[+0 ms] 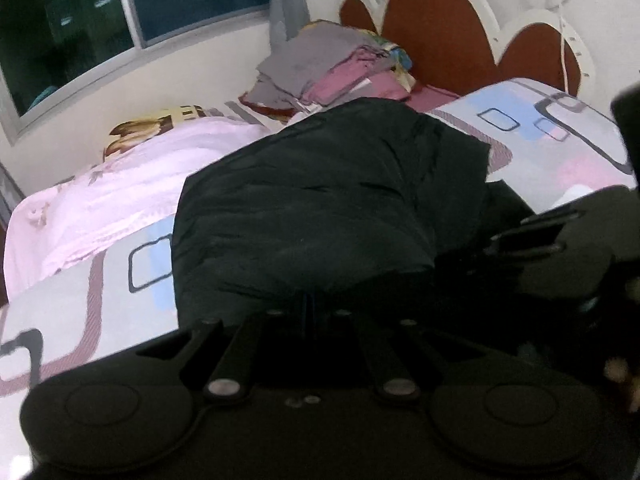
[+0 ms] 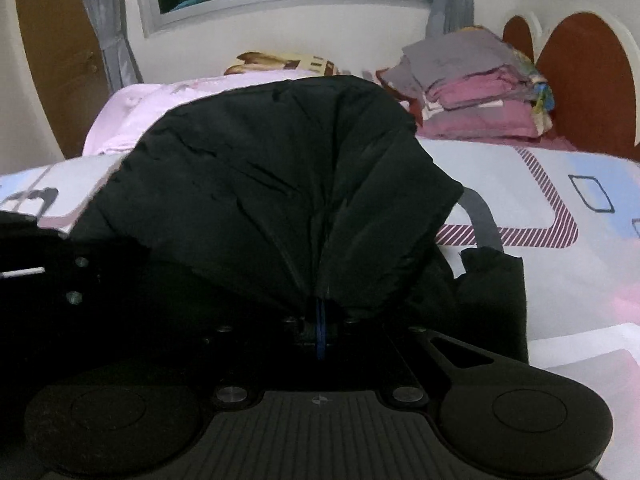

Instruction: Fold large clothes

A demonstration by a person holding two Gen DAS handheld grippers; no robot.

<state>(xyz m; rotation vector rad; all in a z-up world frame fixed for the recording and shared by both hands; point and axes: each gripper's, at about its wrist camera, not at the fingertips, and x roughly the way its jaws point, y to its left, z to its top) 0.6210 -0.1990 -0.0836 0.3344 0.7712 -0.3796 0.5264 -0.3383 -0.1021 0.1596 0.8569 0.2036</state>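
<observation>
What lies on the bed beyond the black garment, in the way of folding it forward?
Nothing visible nearby. Both grippers, left gripper and right gripper, are shut on the black garment. The pink blanket and folded pile lie farther back.

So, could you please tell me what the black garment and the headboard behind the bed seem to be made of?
The black garment looks like a smooth synthetic shell, perhaps nylon, lightly padded: it has a faint sheen and puffy creases. The headboard seems to be brown upholstered or painted panels in a glossy white frame, likely wood; the look leaves that open.
</observation>
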